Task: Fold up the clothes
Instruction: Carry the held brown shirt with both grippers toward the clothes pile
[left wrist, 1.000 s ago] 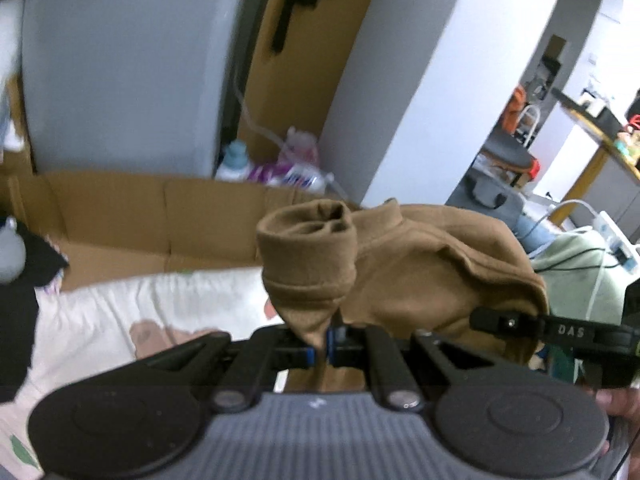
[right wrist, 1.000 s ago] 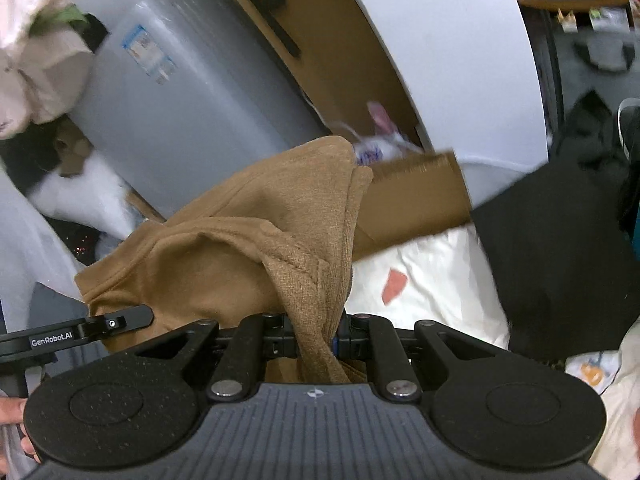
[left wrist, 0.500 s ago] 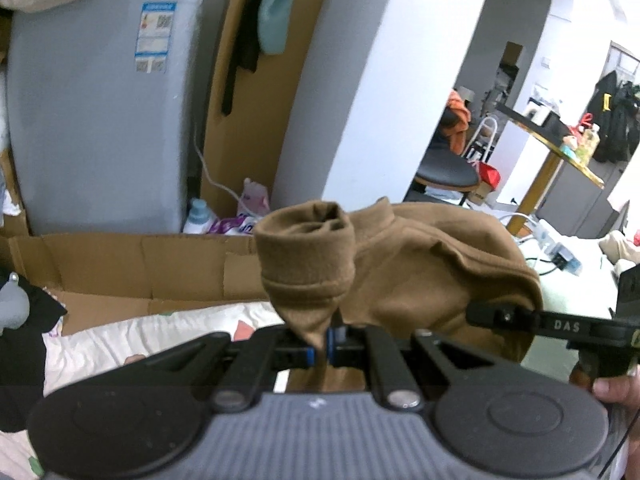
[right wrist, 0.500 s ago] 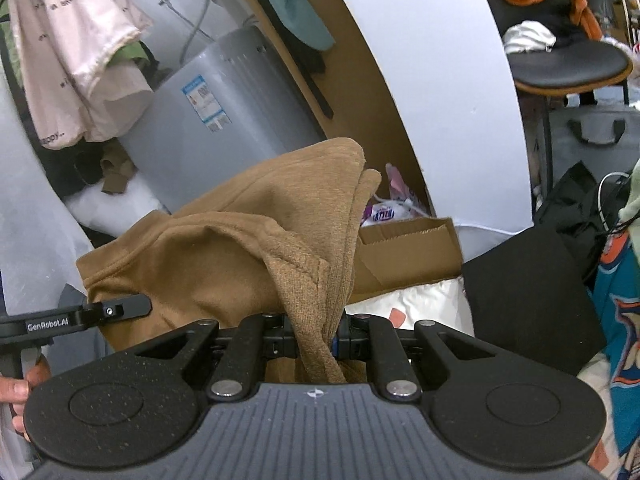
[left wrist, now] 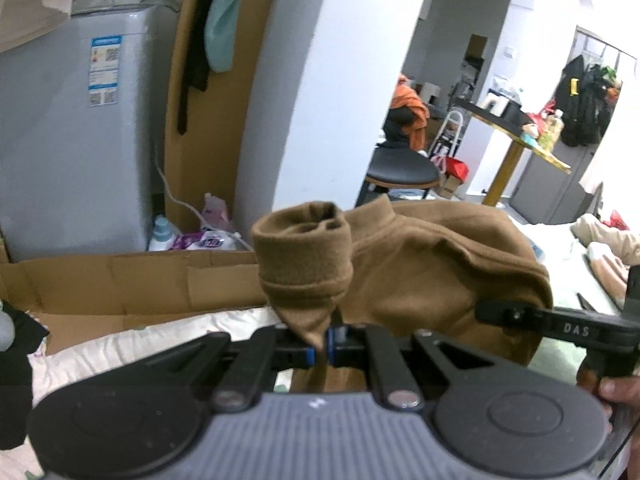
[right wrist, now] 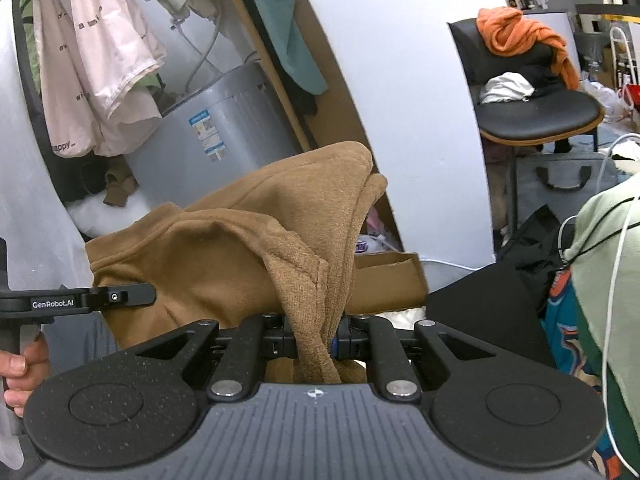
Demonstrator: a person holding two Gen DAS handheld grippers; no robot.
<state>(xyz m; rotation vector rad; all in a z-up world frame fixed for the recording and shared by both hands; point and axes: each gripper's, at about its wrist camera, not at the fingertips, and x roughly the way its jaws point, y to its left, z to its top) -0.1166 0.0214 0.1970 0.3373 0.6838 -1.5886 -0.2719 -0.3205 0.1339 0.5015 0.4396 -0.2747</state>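
Brown knit fills the middle of both views: the brown sweater hangs in the air between the two grippers, bunched and draped, clear of the white bedding below it. Behind it stands a grey washing machine, with a flattened cardboard sheet lying along its foot and detergent bottles tucked in the corner. Off to the right sits a black chair with an orange cloth heaped on its back.

Now the left gripper: its jaws are pressed nearly together, pinching a narrow point of fabric just under the rolled cuff, which stands up above the fingers.

Over on the right gripper, the jaws are squeezed onto a thicker twisted bundle of the same sweater, cloth spilling out above and below the pinch.
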